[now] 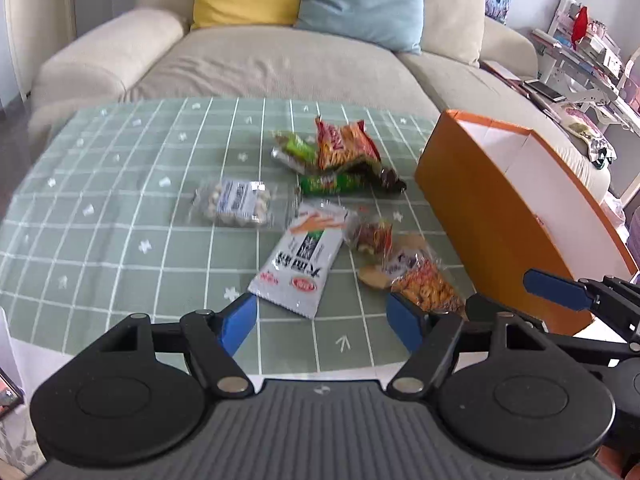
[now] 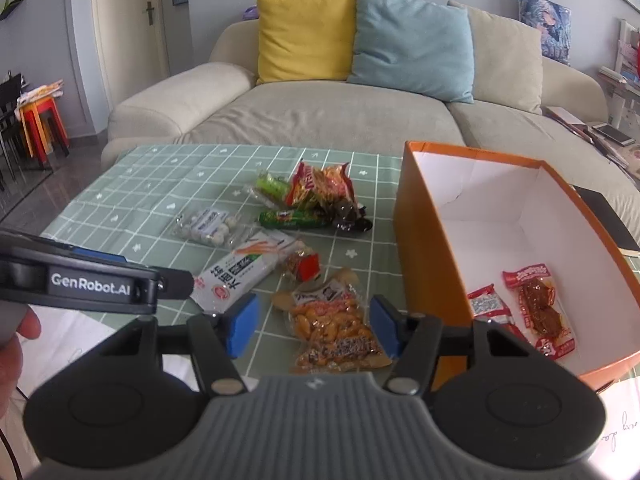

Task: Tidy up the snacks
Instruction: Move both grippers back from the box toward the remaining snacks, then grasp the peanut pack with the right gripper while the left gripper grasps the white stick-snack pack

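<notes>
Several snack packets lie on the green checked tablecloth [image 1: 120, 200]: a white packet [image 1: 300, 260], a peanut bag [image 1: 424, 280], a clear pack of white balls [image 1: 236, 202], a green tube [image 1: 332, 183] and a red chip bag [image 1: 344, 146]. My left gripper [image 1: 324, 320] is open just in front of the white packet. My right gripper [image 2: 312, 326] is open around the near part of the peanut bag [image 2: 336, 332]. The orange box [image 2: 416, 240] stands at the right and holds two red packets [image 2: 536, 308].
A beige sofa [image 2: 320, 116] with yellow and blue cushions lies beyond the table. The right gripper's blue finger [image 1: 556, 288] shows beside the box in the left wrist view. The left gripper's body [image 2: 92, 284] crosses the right wrist view's left side.
</notes>
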`<action>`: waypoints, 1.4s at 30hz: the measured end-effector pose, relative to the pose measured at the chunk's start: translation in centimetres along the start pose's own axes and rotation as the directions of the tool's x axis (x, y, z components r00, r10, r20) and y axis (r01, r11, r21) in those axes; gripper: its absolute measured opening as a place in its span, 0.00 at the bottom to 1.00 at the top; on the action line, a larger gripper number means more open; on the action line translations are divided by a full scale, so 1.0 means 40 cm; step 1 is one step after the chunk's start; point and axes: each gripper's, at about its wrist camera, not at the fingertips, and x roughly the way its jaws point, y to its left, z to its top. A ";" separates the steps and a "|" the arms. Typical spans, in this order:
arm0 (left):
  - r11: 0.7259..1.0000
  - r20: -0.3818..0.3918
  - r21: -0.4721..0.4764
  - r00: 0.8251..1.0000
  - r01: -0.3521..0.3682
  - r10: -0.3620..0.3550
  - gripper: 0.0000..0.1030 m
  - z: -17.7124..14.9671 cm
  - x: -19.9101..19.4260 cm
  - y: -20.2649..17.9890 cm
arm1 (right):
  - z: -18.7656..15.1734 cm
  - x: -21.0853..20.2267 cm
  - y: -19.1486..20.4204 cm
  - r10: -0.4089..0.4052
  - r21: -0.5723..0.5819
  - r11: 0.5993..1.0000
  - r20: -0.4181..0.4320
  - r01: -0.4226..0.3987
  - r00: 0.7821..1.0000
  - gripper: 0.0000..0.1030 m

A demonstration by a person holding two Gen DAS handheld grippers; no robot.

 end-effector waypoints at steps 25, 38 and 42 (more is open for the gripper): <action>0.979 -0.091 0.204 0.996 0.012 0.006 0.86 0.054 0.255 0.030 | -0.010 0.268 -0.030 -0.001 -0.049 0.999 -0.210 -0.010 0.978 0.69; 0.963 -0.073 0.268 0.997 -0.003 0.024 0.93 0.070 0.321 0.006 | -0.029 0.307 -0.013 0.011 -0.101 0.994 -0.206 -0.033 0.978 0.77; 0.961 -0.067 0.277 0.998 0.004 0.015 0.93 0.069 0.325 -0.008 | -0.033 0.309 -0.018 -0.002 -0.099 0.995 -0.204 -0.018 0.979 0.63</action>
